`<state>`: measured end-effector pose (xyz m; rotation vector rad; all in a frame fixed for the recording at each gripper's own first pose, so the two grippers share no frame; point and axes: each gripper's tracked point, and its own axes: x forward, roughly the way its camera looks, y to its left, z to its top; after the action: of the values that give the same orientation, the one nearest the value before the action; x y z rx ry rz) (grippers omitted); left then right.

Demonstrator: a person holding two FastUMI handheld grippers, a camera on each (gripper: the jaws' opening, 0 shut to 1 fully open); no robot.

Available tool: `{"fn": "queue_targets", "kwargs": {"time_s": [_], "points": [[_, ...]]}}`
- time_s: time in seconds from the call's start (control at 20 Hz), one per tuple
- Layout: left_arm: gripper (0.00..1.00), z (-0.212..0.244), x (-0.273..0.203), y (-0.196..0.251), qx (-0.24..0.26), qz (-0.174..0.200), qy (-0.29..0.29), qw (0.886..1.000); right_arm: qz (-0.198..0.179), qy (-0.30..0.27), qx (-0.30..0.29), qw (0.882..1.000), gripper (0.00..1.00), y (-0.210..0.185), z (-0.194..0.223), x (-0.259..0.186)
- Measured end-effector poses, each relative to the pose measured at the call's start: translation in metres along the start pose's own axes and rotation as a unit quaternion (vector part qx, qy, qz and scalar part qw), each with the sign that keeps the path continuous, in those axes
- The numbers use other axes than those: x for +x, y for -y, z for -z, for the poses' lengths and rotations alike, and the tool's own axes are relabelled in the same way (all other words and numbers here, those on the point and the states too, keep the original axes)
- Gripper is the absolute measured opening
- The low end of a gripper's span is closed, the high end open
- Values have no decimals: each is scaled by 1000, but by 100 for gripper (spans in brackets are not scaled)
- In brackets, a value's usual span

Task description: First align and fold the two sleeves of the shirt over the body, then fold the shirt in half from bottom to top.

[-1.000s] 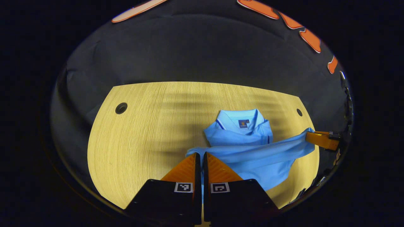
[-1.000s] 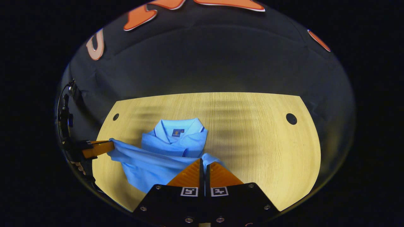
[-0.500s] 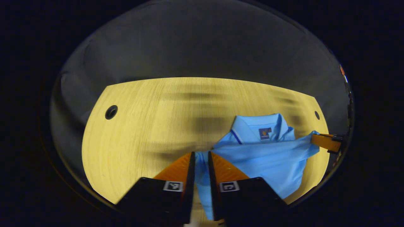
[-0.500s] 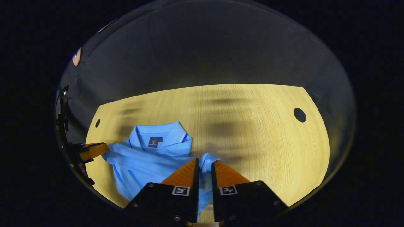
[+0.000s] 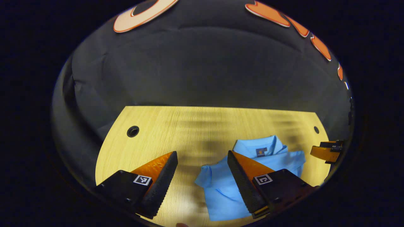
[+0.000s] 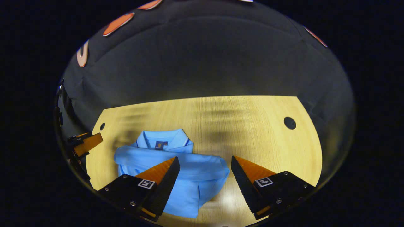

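One shirt (image 6: 176, 173), light blue, collared, lies on the wooden table (image 6: 258, 126) toward its near edge; in the right gripper view it sits left of centre, in the left gripper view right of centre (image 5: 252, 170); collar (image 6: 164, 140) points to the far side, a small tag inside the neck, not read; a band of cloth lies crosswise over the body just below the collar; the lower body bunches toward the near edge, not squared.

Left gripper (image 5: 202, 176): jaws spread wide, nothing between them; it hangs above the table beside the shirt's edge. Right gripper (image 6: 205, 179): likewise wide apart, empty, poised over the shirt's near right part; neither touches cloth as far as can be seen. Each gripper also appears at the rim of the other's view (image 6: 86, 143) (image 5: 325, 151).

Handling, judged: soft, light knit; no stiffness of its own; it will drape and sag from any pinch, and layers may slide over one another on the smooth tabletop; not fragile. Best hold seems to be at hem corners or the outer ends of the crosswise band, one per gripper, pinching all layers together; a mid-panel pinch would likely drag a single layer and spoil the fold.

Count: shirt, one; grippers, two; table, one; round holes (image 6: 289, 123) in the tabletop, two, at the far corners.
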<state>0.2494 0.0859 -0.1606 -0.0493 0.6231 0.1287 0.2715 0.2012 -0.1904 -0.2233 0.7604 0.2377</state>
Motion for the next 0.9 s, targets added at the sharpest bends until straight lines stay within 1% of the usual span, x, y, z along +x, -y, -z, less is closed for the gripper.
{"fn": "queue_targets", "kwargs": {"time_s": [0.1, 0.25, 0.35, 0.45, 0.6, 0.7, 0.75, 0.8, 0.85, 0.9], "points": [[100, -16, -30, 1, -4, 9, 28, 1000, -7, 30, -10, 999, 99, -8, -13, -26], [100, -35, -79, 0, -14, 20, 74, 997, -23, 72, -10, 997, 99, -22, -27, -73], [100, -45, -111, -5, -14, 16, 106, 994, -25, 101, -13, 995, 99, -25, -32, -102], [100, -48, -142, -12, -1, 6, 139, 990, -21, 130, -18, 991, 99, -29, -33, -131], [100, -39, -190, -23, 16, -3, 170, 985, -11, 160, -12, 987, 99, -33, -25, -169], [100, -31, -222, -23, 21, -1, 195, 981, -15, 172, 5, 985, 99, -39, -13, -195], [100, -29, -239, -24, 29, 1, 213, 977, -18, 183, 10, 983, 99, -43, -9, -204], [100, -28, -255, -24, 36, 3, 236, 971, -13, 191, 17, 981, 99, -42, -1, -210], [100, -15, -265, -19, 37, 3, 250, 968, -6, 198, 29, 980, 99, -40, 7, -218], [100, -6, -277, -19, 36, 6, 259, 965, -6, 204, 41, 978, 99, -42, 15, -226]]}}
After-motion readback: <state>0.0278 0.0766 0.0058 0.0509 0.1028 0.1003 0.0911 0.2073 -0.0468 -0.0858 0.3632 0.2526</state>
